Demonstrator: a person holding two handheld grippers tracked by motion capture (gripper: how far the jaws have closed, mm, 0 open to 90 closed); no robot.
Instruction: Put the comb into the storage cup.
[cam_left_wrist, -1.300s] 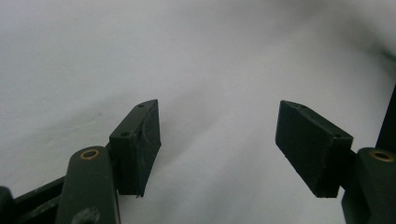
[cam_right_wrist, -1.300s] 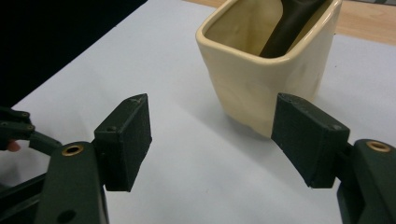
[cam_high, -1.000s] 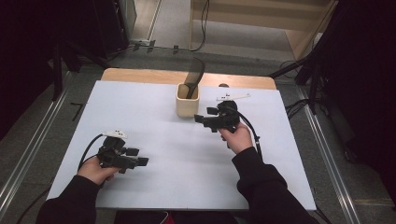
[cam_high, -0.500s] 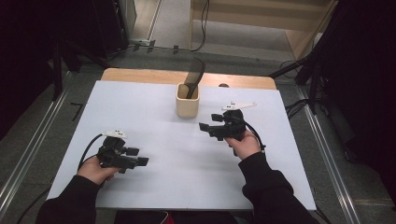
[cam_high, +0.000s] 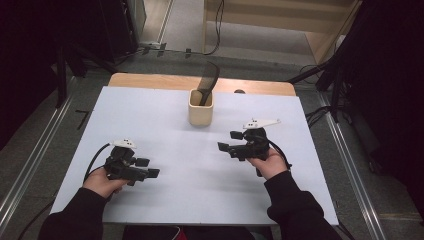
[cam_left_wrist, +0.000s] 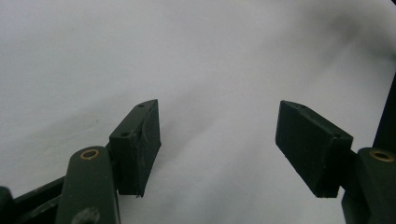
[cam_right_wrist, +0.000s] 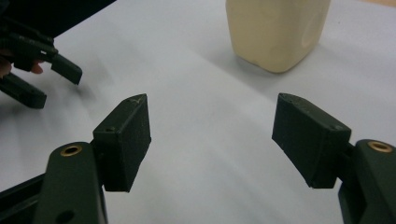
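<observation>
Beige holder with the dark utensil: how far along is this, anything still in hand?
Looks done: the dark utensil stands in the beige holder at the far middle of the white table. In hand: nothing. The right gripper and left gripper both have jaws open and empty, and in the right gripper view the holder stands clear ahead of the jaws. Left: probably little, since no loose item lies on the table.

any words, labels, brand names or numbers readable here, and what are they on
None can be read.
The cream holder has plain walls in the high view and the right gripper view.
The white table cover is blank.
The left tongs and right tongs show screw holes and brass pins, no lettering.
</observation>
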